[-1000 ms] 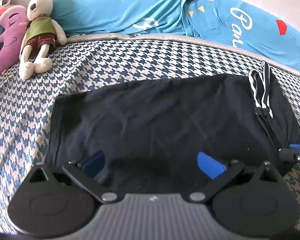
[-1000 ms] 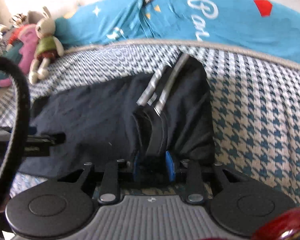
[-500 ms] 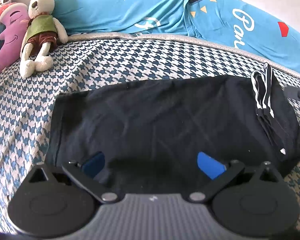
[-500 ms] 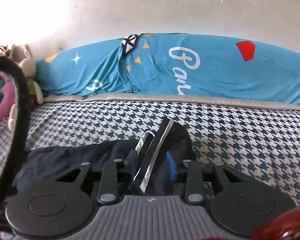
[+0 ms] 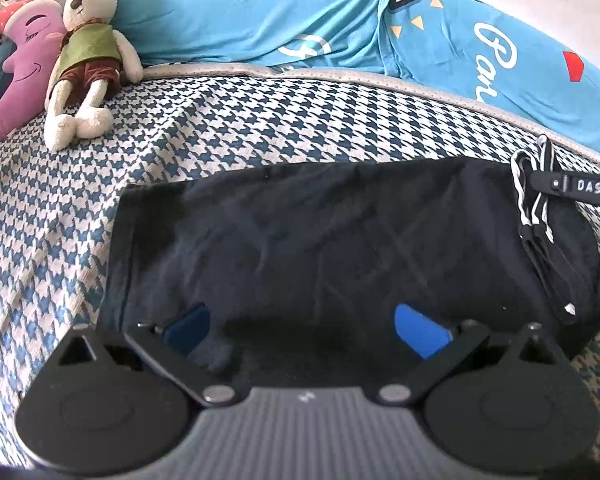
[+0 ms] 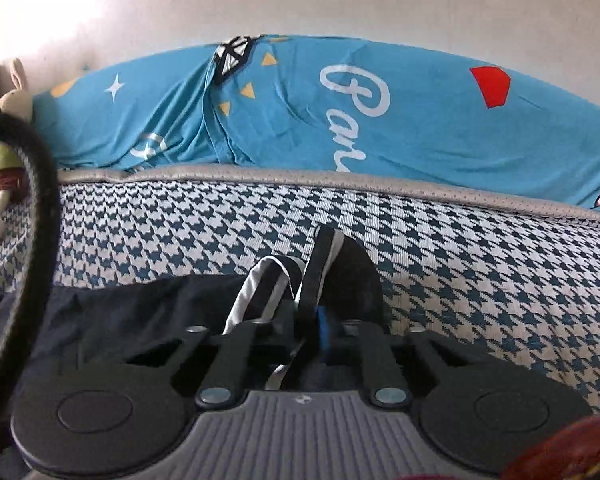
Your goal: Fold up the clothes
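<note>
Right tool (image 6: 314, 330) closing, pinching the black garment's (image 6: 140, 304) striped edge between its pads.

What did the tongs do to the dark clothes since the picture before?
The right tongs slid along the striped edge of the dark garment, from its near end to its far corner, and are closing on that edge. The left tongs stayed wide open over the garment. The toy rabbit and blue sheet haven't moved.
</note>
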{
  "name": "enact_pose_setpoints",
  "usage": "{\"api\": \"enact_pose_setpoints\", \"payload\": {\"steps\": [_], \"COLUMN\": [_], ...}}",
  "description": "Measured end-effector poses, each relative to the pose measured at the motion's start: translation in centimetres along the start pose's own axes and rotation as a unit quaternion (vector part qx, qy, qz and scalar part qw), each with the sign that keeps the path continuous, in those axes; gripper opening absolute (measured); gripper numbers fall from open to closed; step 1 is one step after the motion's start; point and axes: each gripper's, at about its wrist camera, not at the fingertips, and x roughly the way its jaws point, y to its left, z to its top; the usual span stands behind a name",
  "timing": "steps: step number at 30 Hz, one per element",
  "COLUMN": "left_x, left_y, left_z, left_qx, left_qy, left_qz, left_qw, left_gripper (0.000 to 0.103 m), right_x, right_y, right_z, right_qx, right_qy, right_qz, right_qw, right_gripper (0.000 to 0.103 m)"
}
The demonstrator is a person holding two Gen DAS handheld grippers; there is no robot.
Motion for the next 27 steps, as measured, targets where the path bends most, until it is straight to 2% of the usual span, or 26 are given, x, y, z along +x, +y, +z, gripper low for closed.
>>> {"api": "enact_pose_setpoints", "payload": {"steps": [3, 7, 10, 14, 19, 22, 24, 27], "left_x": [0.0, 0.0, -0.1, -0.1, 0.1, 0.1, 0.1, 0.1], "left_y": [0.4, 0.8, 1.1, 1.3, 1.3, 1.4, 1.4, 1.5], "left_z": [0.0, 0.0, 0.0, -0.1, -0.2, -0.2, -0.2, -0.3], "left_qx": [-0.003, -0.008, -0.011, -0.012, -0.010, -0.008, -0.007, -0.006], "left_qy": [0.002, 0.004, 0.005, 0.006, 0.010, 0.011, 0.011, 0.012], "left_qz": [0.002, 0.004, 0.003, 0.004, 0.005, 0.005, 0.005, 0.005], "left_qw": [1.0000, 0.9999, 0.9999, 0.9999, 0.9999, 0.9999, 0.9999, 0.9999], "left_gripper": [0.103, 0.103, 0.103, 0.103, 0.103, 0.103, 0.103, 0.103], "right_x": [-0.4, -1.4, -1.1, 1.3, 1.7, 1.4, 0.8, -0.7], "right_y": [0.2, 1.2, 2.1, 2.4, 3.0, 3.0, 2.8, 2.9], "right_z": [0.2, 0.5, 0.3, -0.6, -0.7, -0.4, -0.2, 0.1], "right_qx": [0.004, -0.023, -0.046, -0.046, -0.056, -0.052, -0.039, -0.022], "right_qy": [-0.010, -0.028, -0.025, 0.020, 0.017, 0.018, 0.015, 0.004], "right_qz": [0.013, 0.043, 0.063, 0.062, 0.046, 0.045, 0.043, 0.047], "right_qw": [1.000, 0.998, 0.997, 0.997, 0.997, 0.998, 0.998, 0.999], "right_gripper": [0.009, 0.009, 0.009, 0.010, 0.011, 0.016, 0.027, 0.031]}}
